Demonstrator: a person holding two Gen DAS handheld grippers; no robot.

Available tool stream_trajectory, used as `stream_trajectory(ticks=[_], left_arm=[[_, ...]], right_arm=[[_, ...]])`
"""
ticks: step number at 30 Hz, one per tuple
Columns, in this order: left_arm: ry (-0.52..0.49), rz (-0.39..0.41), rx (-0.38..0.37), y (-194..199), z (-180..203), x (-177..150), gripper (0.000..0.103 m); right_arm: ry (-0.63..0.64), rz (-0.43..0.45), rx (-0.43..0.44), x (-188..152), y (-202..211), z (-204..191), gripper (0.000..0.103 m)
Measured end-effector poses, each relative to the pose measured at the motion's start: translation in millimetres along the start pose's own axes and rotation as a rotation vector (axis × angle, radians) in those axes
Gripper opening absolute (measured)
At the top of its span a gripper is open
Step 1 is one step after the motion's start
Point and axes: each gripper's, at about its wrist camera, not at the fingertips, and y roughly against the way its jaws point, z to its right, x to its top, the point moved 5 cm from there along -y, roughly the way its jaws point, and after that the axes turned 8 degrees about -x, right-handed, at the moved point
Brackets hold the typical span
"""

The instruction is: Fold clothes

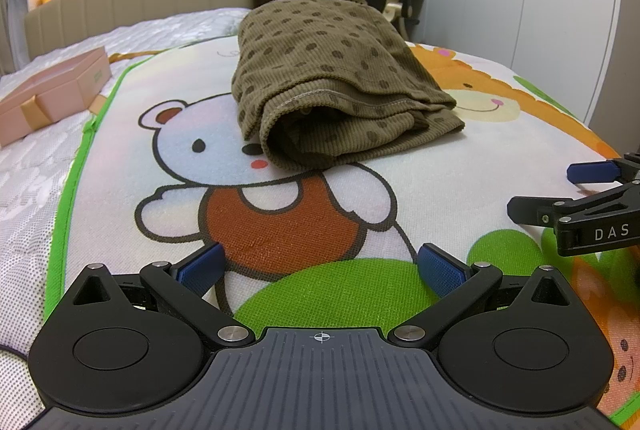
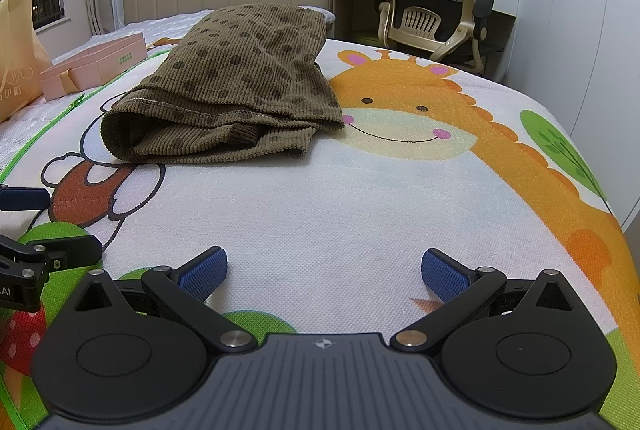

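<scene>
Hovering low over cartoon mat, left gripper and right gripper both spread wide, gripping nothing. Folded brown garment ahead of left fingers, ahead-left of right, long axis running away; left nearer.

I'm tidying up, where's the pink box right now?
The pink box sits on the white mattress at the left of both views, beside the cartoon mat's green edge.
</scene>
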Motion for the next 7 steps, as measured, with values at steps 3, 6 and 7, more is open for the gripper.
stream_trajectory(ticks=[3, 6, 7], left_arm=[[0.003, 0.004, -0.002, 0.8, -0.5, 0.3, 0.103], [0.015, 0.013, -0.01, 2.0, -2.1, 0.8, 0.103], [0.019, 0.016, -0.013, 2.4, -2.7, 1.0, 0.103]], right_arm=[[0.0, 0.0, 0.0, 0.0, 0.2, 0.1, 0.103], [0.001, 0.0, 0.001, 0.0, 0.2, 0.0, 0.103], [0.002, 0.0, 0.002, 0.0, 0.2, -0.4, 0.103]])
